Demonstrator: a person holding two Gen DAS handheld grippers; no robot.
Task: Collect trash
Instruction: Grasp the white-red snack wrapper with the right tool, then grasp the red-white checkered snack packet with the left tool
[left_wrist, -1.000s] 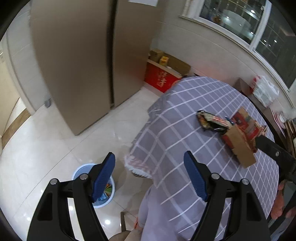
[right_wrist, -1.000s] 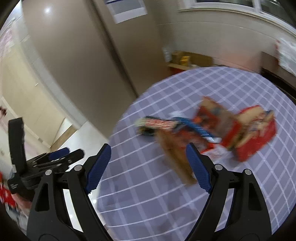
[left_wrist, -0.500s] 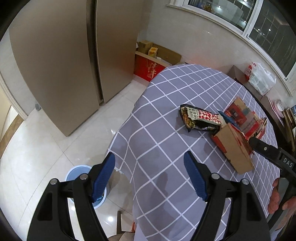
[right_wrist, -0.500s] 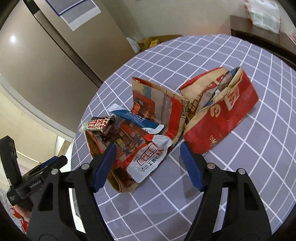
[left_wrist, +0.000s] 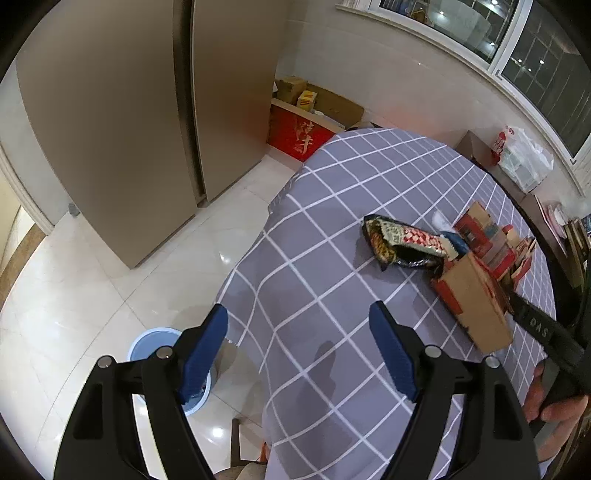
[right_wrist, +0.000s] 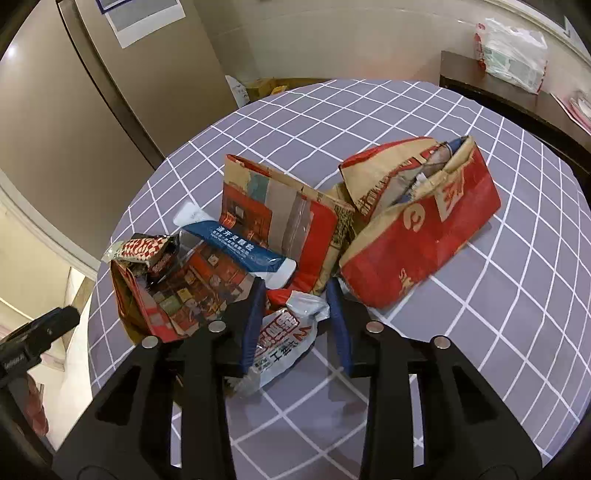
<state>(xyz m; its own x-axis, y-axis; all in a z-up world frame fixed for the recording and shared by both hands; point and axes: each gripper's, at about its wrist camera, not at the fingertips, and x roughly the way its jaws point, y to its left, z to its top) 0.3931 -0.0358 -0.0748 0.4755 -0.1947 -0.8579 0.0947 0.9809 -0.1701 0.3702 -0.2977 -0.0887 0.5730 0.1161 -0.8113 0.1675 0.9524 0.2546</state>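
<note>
One crinkled silver-red wrapper (right_wrist: 286, 341), printed characters

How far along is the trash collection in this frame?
Early. Done: at least one item seems to lie in the blue bin, partly hidden. In hand: the right gripper straddles the silver-and-red wrapper, not yet pinched; the left gripper is open and empty. Left: the paper bags and other wrappers on the table.

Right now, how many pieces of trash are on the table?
6 that I can see: a white wrapper between the right gripper's fingers, a blue packet, a checkered snack bag, two flattened boxes, a red bag. More may hide underneath.
</note>
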